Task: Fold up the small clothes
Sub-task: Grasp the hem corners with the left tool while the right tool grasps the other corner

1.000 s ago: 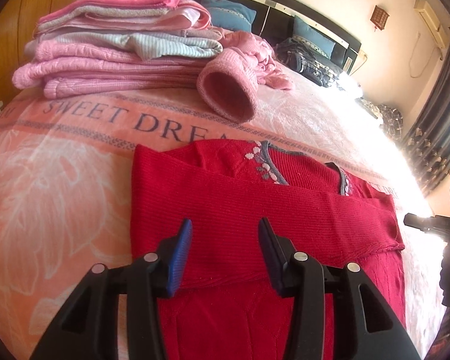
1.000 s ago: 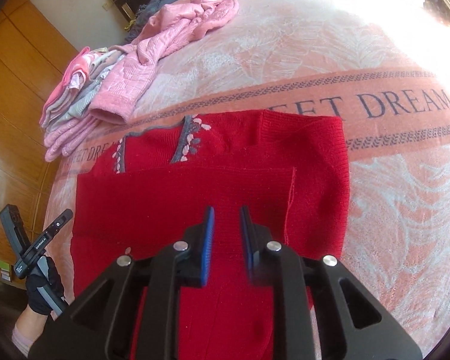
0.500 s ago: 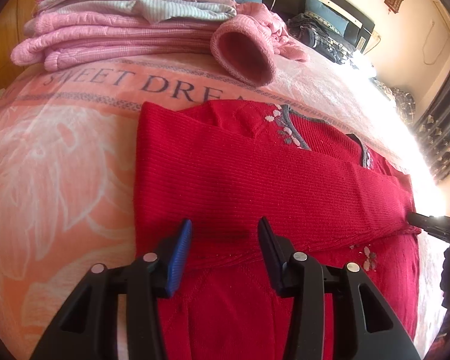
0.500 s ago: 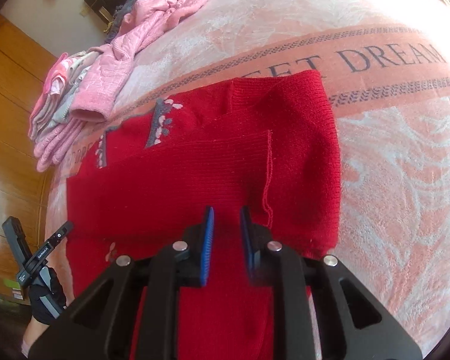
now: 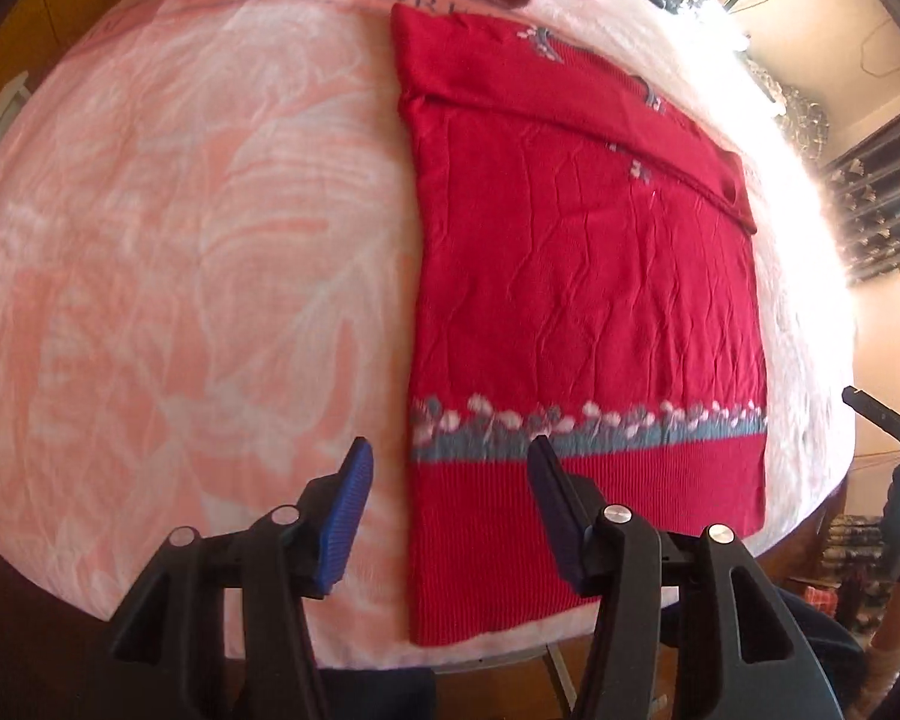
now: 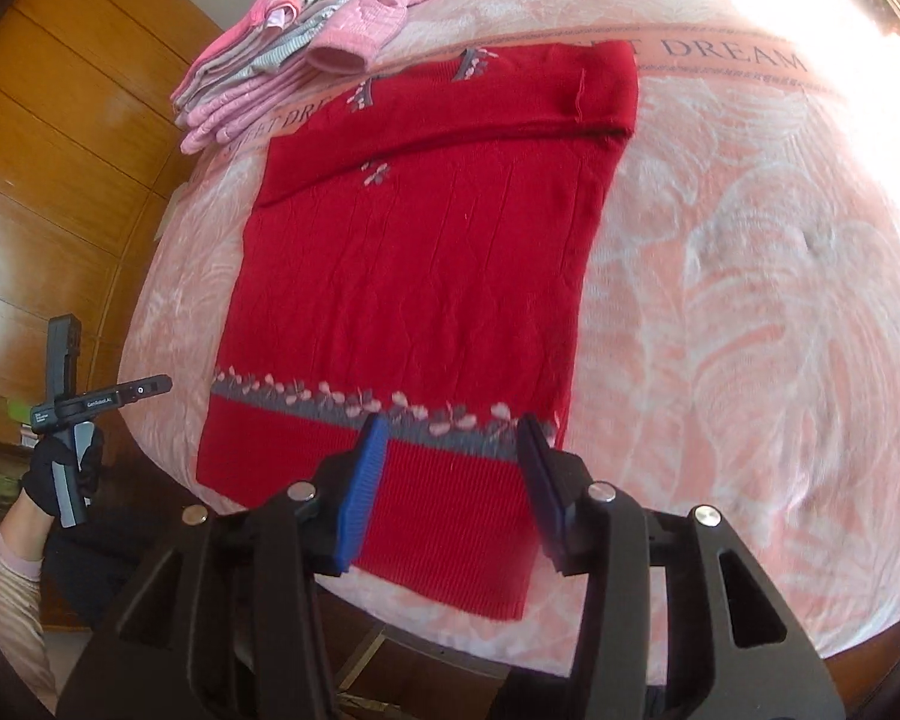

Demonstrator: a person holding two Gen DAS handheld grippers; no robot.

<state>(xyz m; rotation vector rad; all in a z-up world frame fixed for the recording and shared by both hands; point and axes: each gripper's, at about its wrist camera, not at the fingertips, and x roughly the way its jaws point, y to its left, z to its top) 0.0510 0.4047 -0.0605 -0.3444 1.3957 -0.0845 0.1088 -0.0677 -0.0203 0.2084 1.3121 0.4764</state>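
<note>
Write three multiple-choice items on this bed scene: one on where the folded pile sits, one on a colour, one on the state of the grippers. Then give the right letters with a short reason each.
1. Where is the pile of folded pink clothes relative to the red sweater?
A. Beyond its far end
B. On top of it
C. Beyond its hem, at the near edge of the bed

2. What colour is the band under the small flowers near the sweater's hem?
A. Yellow
B. Grey
C. Black

3. How do the left gripper and right gripper stand?
A. Both clamped on the hem
B. Left open, right shut on a sleeve
C. Both open, holding nothing

Answers:
1 A: the pile lies past the collar end, at the far end of the blanket.
2 B: a grey stripe crosses the knit under pale flowers.
3 C: each pair of fingers is spread, with no cloth pinched between.
</note>
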